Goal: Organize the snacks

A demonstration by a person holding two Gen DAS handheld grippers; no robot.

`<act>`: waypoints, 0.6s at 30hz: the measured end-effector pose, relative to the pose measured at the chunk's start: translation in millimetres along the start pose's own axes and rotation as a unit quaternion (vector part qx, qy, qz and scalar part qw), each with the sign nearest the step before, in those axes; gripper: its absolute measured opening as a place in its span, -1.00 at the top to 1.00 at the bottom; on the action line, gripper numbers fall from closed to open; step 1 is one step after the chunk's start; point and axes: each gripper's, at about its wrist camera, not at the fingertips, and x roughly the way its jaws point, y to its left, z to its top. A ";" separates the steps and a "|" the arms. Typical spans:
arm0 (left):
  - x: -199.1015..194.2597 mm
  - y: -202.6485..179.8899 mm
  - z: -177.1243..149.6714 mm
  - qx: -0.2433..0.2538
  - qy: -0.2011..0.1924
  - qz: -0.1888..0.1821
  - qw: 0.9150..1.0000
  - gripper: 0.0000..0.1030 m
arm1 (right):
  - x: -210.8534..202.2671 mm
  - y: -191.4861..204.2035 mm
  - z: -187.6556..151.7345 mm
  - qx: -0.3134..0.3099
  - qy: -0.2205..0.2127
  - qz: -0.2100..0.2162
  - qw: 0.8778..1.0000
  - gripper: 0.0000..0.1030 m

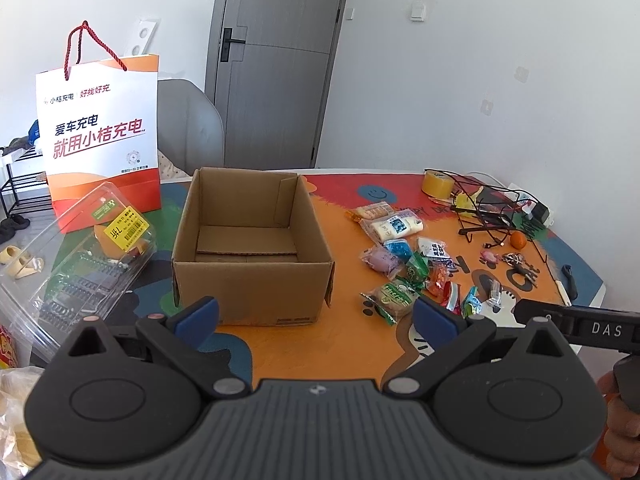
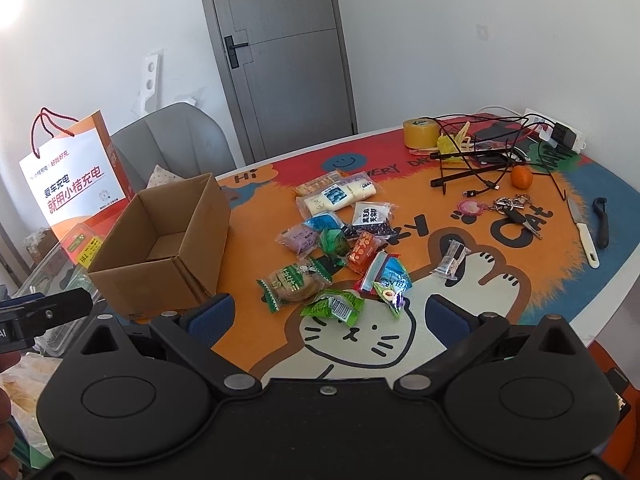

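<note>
An empty cardboard box [image 1: 248, 240] [image 2: 160, 240] stands open on the cartoon-cat table mat. To its right lies a scatter of several wrapped snacks [image 1: 404, 264] [image 2: 340, 236], among them a green-wrapped pastry [image 2: 294, 282], a small green packet [image 2: 334, 306] and a clear-wrapped candy [image 2: 450, 262] lying apart. My left gripper [image 1: 316, 316] is open, hovering near the box's front wall. My right gripper [image 2: 328, 316] is open too, just in front of the nearest green packets, holding nothing.
A white-and-orange paper bag [image 1: 100, 136] and a clear plastic clamshell [image 1: 76, 256] sit left of the box. At the far right lie a tape roll [image 2: 420, 133], tangled cables with a wire stand [image 2: 480, 156], an orange [image 2: 521, 178], keys [image 2: 514, 206], a knife [image 2: 582, 230] and a peeler [image 2: 601, 226].
</note>
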 end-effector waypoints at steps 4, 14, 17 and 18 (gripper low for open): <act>-0.7 0.2 -0.8 0.002 0.000 -0.001 1.000 -0.99 | 1.9 -2.2 -1.4 0.007 0.005 0.001 1.000 -1.00; -0.2 2.5 -0.9 0.001 0.001 0.002 1.000 -0.99 | 0.8 0.0 -1.3 -0.001 0.001 0.001 1.000 -1.00; -0.7 1.8 -0.7 0.003 0.000 0.002 1.000 -0.99 | 1.0 -1.6 -0.8 0.004 0.001 0.000 1.000 -1.00; -0.6 1.7 -0.7 0.003 0.000 0.002 1.000 -0.99 | 1.0 -1.7 -0.4 0.004 0.001 -0.001 1.000 -1.00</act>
